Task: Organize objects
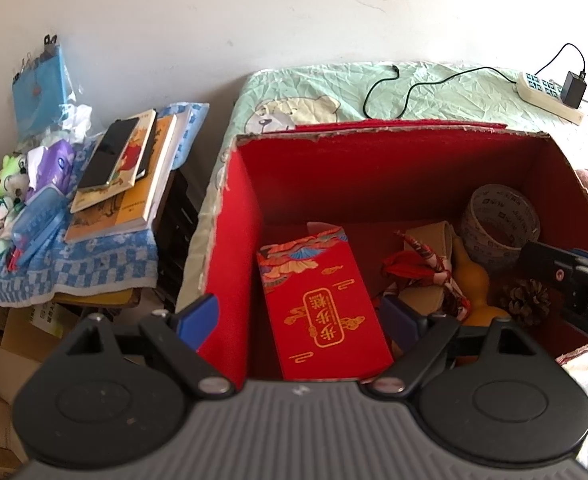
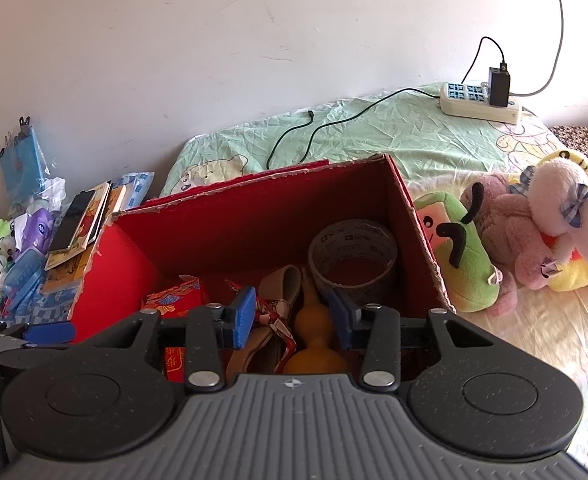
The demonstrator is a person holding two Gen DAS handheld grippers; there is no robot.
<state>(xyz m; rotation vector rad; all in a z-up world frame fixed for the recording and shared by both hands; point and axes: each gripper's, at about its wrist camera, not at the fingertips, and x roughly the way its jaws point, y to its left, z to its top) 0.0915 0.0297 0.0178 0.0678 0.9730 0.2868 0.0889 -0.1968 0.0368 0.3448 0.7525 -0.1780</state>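
1. Far left of both claws, a side stand draped in a blue checked cloth (image 1: pixel 74 268) carries a stack of books (image 1: pixel 126 184) with a dark phone (image 1: pixel 108 154) on top. These sit well apart from the red box and out of easy reach of either claw.

2. The left claw (image 1: pixel 301 320) hangs over the near-left part of the red box (image 1: pixel 230 248), its jaws wide apart and holding nothing. One blue finger is outside the box's left wall and the other inside. The red envelope (image 1: pixel 325 300) lies flat directly between and just ahead of them, its long axis running away from the claw.

3. The right claw (image 2: pixel 292 316) is also spread apart and empty, over the box's near-middle. The yellow gourd (image 2: pixel 313 332) lies right between its fingers, neck pointing away from the claw, so this claw is much the nearer one for it. A red patterned ribbon (image 2: pixel 274 316) is just left of the gourd, touching it.

4. Beyond the gourd, a tape roll (image 2: pixel 351 256) stands on edge in the far-right corner; in the left view a pine cone (image 1: pixel 525 300) lies near it.

5. Right of the box, plush toys (image 2: pixel 533 240) lie on the bed (image 2: pixel 373 136); a power strip (image 2: pixel 481 102) rests on it by the wall.
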